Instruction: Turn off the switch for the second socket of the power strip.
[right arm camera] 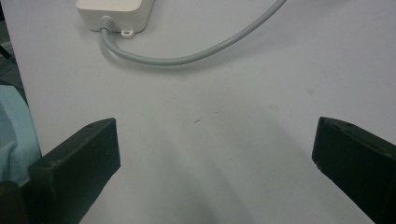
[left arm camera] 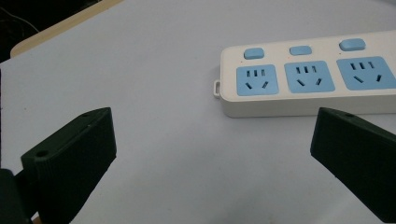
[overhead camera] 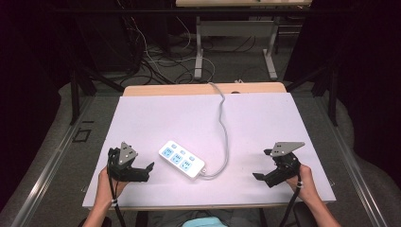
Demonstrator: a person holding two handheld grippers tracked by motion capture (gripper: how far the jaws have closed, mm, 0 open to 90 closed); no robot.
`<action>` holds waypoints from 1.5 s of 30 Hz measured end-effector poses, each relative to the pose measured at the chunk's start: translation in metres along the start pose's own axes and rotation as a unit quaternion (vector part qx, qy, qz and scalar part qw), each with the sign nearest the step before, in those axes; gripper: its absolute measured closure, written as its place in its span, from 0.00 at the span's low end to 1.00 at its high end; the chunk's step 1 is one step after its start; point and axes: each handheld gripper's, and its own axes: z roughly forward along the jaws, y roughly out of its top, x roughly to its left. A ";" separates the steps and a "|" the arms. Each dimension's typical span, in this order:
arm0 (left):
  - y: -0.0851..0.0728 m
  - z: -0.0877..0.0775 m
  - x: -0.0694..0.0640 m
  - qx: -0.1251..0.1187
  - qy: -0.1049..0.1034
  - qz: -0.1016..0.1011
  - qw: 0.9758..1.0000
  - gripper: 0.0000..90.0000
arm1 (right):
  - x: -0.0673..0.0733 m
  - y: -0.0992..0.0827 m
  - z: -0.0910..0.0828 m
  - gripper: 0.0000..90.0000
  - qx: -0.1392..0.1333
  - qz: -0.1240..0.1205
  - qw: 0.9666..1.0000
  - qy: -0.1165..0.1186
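A white power strip [overhead camera: 182, 160] w/ three blue sockets and three blue switches lies flat on the pale table mat [overhead camera: 265, 118], roughly mid-way betw. the two grippers and near the mat's front edge. It sits diagonally. The strip is taken as the landmark throughout.

Left gripper [overhead camera: 142, 171]: just beside the strip's cable-free end, jaws spread wide, nothing held. In the left gripper view that end, w/ its small mounting tab, is seen just ahead of and betw. the jaws, nearer the one at the picture's right. Right gripper [overhead camera: 261, 177]: well apart from the strip's cable end, jaws likewise wide apart and empty; resting low over bare mat.

Step in hand, as judged: the strip is about to be approached, prob. by the left gripper first. For a good grip, the jaws should be brought across the strip's narrow width, not its length, and closed on the plain side walls so switches [left arm camera: 300, 50] aren't pressed. The body is flat and smooth, so it may slide on the mat; a steadying hold from the right gripper at the cable end would help.

Around the strip: the grey cable [overhead camera: 223, 127] leaves its near end, loops toward the right gripper, then runs away over the mat's far edge. The loop lies betw. the right gripper and the strip and could be snagged or dragged; approach over it is advised. Otherwise nothing stands in the way. Beyond the mat: floor cables and a desk frame [overhead camera: 234, 42], irrelevant.
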 end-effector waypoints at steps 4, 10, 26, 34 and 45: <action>0.003 0.002 -0.001 -0.005 0.002 0.001 1.000 0.00 | 0.000 0.000 -0.001 0.01 -0.002 0.002 1.000 -0.001; 0.009 0.002 0.000 -0.009 0.000 0.005 1.000 0.00 | 0.001 -0.001 -0.001 0.01 0.000 0.003 1.000 0.000; 0.021 0.011 0.004 -0.031 0.009 -0.012 0.999 0.00 | 0.000 0.001 0.002 0.01 -0.004 -0.006 1.000 -0.002; 0.027 0.018 0.001 -0.028 0.011 -0.010 0.999 0.00 | -0.001 0.002 0.003 0.01 0.000 -0.004 1.000 0.005; 0.036 0.028 0.004 -0.029 0.015 -0.014 0.999 0.00 | -0.001 0.002 0.003 0.01 -0.001 0.002 1.000 0.003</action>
